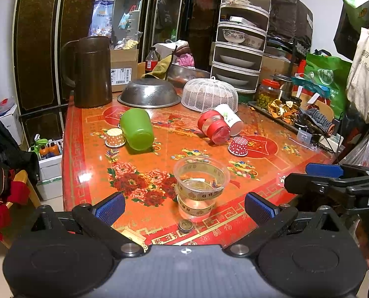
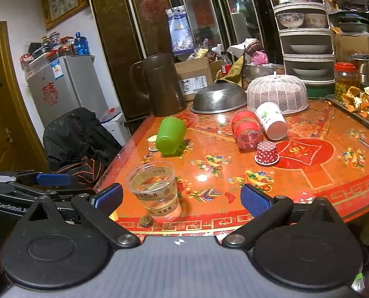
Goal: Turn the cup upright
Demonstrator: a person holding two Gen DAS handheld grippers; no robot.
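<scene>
The bench (image 1: pixel 90 149) is the biggest thing here, its red flowered top running to a near edge with a gold key-pattern border just ahead of both tools; its left edge drops to the floor beside a white box of bottles (image 1: pixel 49 154). The middle of the top is mostly open, while the back and right side are crowded.

At the back stand a tiered dish rack (image 1: pixel 241 42) holding bowls and plates, a dark brown jug (image 1: pixel 91 72), an overturned steel colander (image 1: pixel 149 93) and a white mesh food cover (image 1: pixel 209 94), side by side.

On the open middle, a green cup (image 1: pixel 137 129) lies on its side, touching an upside-down orange paper cup (image 1: pixel 114 137). To the right a red cup (image 1: pixel 215 125) and a white paper cup (image 1: pixel 230 118) lie tipped over against each other, with a red dotted paper cup (image 1: pixel 238 146) upside down just in front.

The clear plastic cup (image 1: pixel 199 186) stands upright near the front edge, mouth up; whether it holds any liquid I cannot tell. A coin (image 1: pixel 185 225) lies just before it.

The left hand-held gripper (image 1: pixel 184 207) is released, blue pads wide either side of the clear cup, touching nothing. The right hand-held gripper (image 2: pixel 182 198) is likewise spread and holds nothing, the cup standing just inside its left pad.
</scene>
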